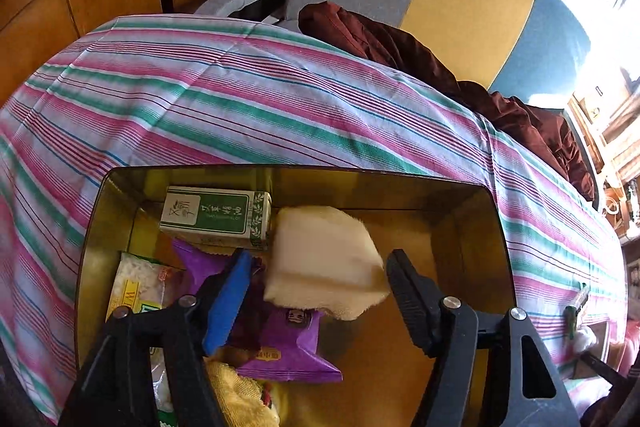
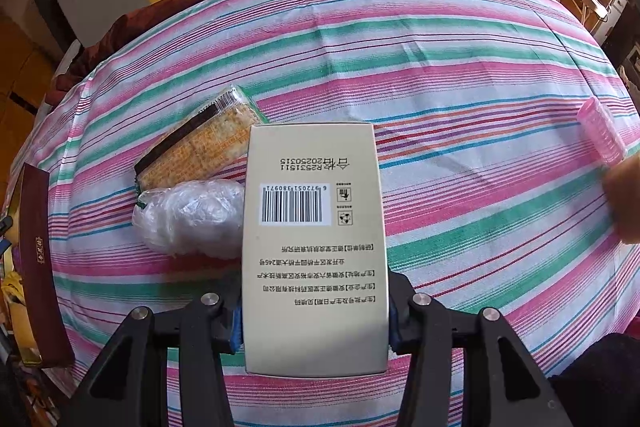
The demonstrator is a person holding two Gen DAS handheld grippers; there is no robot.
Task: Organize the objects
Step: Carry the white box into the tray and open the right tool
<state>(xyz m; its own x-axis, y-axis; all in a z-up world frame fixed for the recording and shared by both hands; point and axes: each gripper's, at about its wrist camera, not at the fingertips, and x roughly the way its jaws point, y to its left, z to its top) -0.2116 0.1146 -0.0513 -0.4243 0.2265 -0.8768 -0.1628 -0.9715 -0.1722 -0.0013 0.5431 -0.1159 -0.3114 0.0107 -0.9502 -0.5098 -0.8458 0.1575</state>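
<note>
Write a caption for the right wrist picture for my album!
Right hand-held gripper clamps a beige barcoded cardboard box above the pink-and-green striped tablecloth.

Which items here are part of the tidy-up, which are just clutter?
Job:
gold tin
cream sponge between open left tongs
beige box held by right tongs
cracker pack
plastic wad
pink roller

Lying about:
maroon cloth
striped sheet

Gold tin [image 1: 472, 227] right half bare, left half packed with green box [image 1: 208, 213], purple packet [image 1: 288, 343], cream cloth [image 1: 324, 259], striped surface [image 2: 460, 75] open beyond cracker pack [image 2: 200, 143], plastic wad [image 2: 188, 215].
</note>
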